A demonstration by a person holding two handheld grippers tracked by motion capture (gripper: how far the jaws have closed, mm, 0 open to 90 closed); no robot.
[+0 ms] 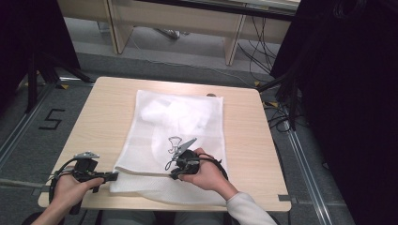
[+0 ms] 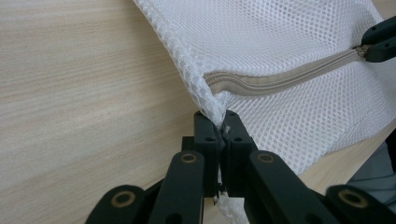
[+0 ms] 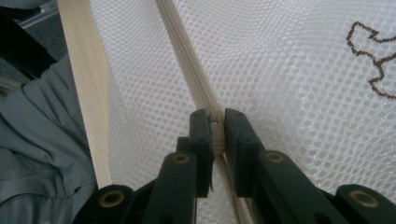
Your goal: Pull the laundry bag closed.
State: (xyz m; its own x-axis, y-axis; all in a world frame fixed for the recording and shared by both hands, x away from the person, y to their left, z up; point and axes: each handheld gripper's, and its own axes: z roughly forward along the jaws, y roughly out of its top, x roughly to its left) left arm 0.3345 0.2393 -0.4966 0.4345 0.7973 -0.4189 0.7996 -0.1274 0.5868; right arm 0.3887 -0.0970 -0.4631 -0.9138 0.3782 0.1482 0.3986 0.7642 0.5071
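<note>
The white mesh laundry bag (image 1: 176, 126) lay flat on the pale wooden tabletop (image 1: 101, 112); left tongs (image 2: 219, 128) pinched its near-left corner, right tongs (image 3: 217, 123) pinched its beige zipper (image 2: 280, 77).

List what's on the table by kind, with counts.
White mesh laundry bag, its corner pinched by the left gripper: 1
Beige zipper on the bag, its slider held by the right gripper: 1
Handheld grippers: 2
Wooden table: 1
Total: 5
</note>
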